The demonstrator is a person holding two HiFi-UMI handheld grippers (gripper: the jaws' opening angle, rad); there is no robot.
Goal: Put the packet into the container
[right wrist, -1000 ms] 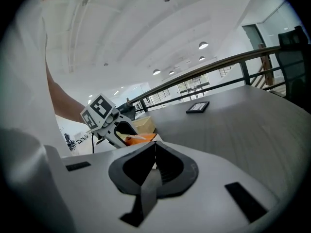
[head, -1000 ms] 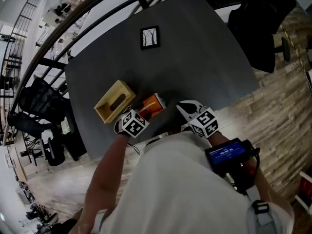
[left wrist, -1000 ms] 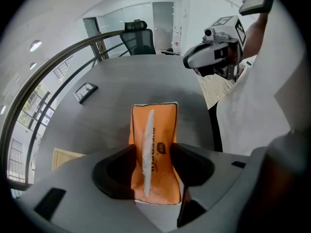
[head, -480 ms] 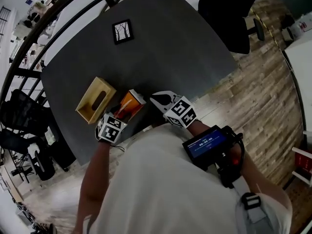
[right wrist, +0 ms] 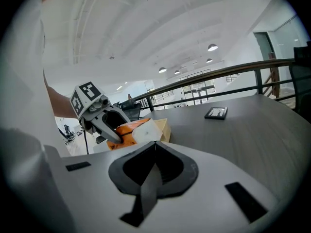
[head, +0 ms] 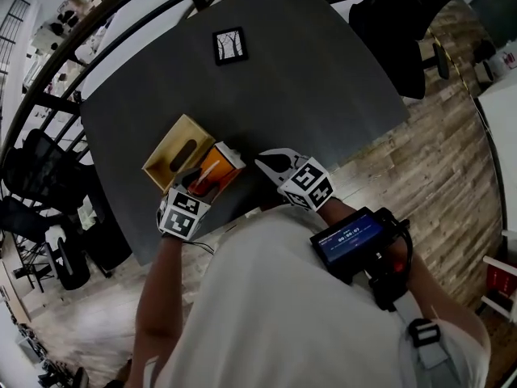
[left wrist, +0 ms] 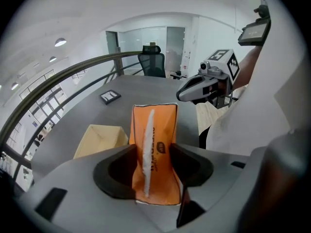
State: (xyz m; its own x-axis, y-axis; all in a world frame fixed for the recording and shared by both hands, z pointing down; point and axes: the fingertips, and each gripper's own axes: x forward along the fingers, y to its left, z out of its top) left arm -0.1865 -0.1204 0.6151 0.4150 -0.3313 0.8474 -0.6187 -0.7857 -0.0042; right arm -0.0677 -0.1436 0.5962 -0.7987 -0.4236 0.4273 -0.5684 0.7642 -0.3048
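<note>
An orange packet (head: 216, 166) with a white end is between the jaws of my left gripper (head: 202, 181), which are closing on it. In the left gripper view the packet (left wrist: 154, 144) stands edge-up, and both pads press its sides. The container, an open tan box (head: 164, 153), lies on the dark table just left of the packet, with its rim (left wrist: 97, 132) ahead and to the left. My right gripper (head: 270, 162) hovers shut and empty to the right of the packet. From the right gripper view the left gripper (right wrist: 110, 131) holds the packet (right wrist: 127, 130) beside the box (right wrist: 164, 125).
A small black-framed picture (head: 229, 45) lies flat at the table's far side. A dark railing (head: 105, 35) curves behind the table (head: 323, 87), and a black office chair (head: 404, 23) stands at the far right. The table's near edge runs just under both grippers.
The left gripper has carried the packet a little closer to the box. The right gripper has stayed shut beside it, and the head view has shifted.
</note>
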